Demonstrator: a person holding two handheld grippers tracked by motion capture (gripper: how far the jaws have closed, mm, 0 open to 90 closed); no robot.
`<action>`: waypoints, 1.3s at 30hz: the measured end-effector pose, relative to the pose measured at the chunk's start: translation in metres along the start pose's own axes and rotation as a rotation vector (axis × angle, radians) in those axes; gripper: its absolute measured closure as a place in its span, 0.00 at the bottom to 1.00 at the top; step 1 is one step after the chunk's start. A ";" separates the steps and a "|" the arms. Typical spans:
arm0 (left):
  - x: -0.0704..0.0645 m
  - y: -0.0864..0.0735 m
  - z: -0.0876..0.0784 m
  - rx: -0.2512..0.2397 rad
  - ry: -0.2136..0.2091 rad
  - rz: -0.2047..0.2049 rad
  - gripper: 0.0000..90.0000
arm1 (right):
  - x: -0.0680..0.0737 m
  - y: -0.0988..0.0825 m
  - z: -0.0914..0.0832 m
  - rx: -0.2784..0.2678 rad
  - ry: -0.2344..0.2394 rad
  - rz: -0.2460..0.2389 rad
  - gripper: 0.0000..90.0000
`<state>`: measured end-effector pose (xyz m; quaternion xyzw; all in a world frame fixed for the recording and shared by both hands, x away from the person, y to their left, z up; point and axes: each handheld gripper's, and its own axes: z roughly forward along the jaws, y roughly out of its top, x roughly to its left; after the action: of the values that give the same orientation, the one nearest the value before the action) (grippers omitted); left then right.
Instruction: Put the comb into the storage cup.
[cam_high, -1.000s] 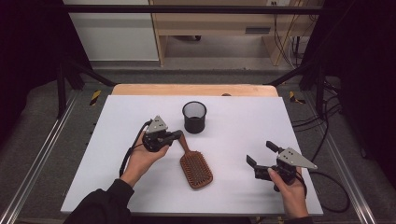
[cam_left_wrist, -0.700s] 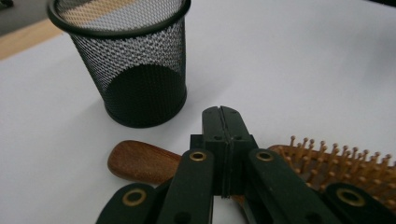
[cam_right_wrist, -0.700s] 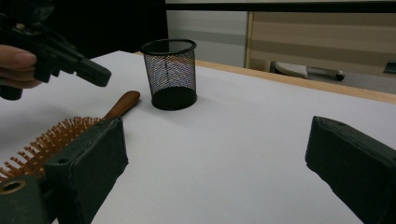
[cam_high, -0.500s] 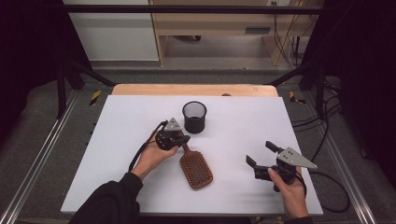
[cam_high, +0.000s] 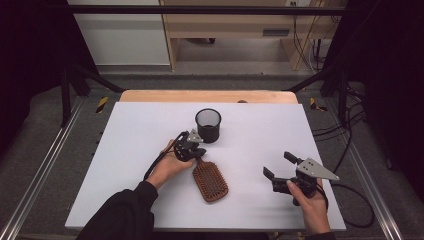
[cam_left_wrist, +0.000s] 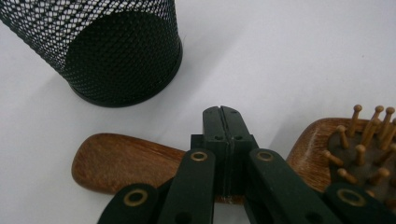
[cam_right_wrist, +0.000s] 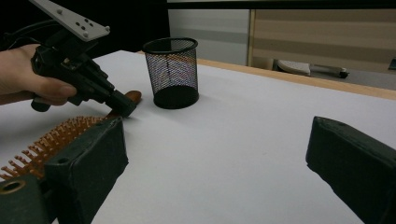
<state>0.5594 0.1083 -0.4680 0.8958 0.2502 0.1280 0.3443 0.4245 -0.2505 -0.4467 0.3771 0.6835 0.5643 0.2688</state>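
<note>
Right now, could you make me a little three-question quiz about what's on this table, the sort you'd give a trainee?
1. True or false: the left gripper has its jaws pressed together over the hairbrush handle.
2. Which gripper stands open? A) left B) right
3. What stands just beyond the brush handle, upright on the white table?

Key:
1. True: the left gripper view shows the jaws shut, tips above the wooden handle.
2. B.
3. The black mesh cup, apart from the brush.
</note>
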 end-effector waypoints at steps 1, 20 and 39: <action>0.000 -0.001 0.000 0.006 0.001 0.002 1.00 | 0.000 0.000 0.000 0.001 0.000 0.001 0.06; -0.001 -0.026 -0.035 0.027 0.018 -0.011 1.00 | 0.001 0.002 -0.003 -0.017 0.011 0.009 0.06; -0.010 -0.063 -0.061 0.041 0.000 -0.051 1.00 | 0.001 0.002 -0.001 -0.010 0.018 0.014 0.06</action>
<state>0.5041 0.1767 -0.4667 0.8959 0.2755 0.1140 0.3292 0.4231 -0.2502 -0.4446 0.3756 0.6803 0.5728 0.2607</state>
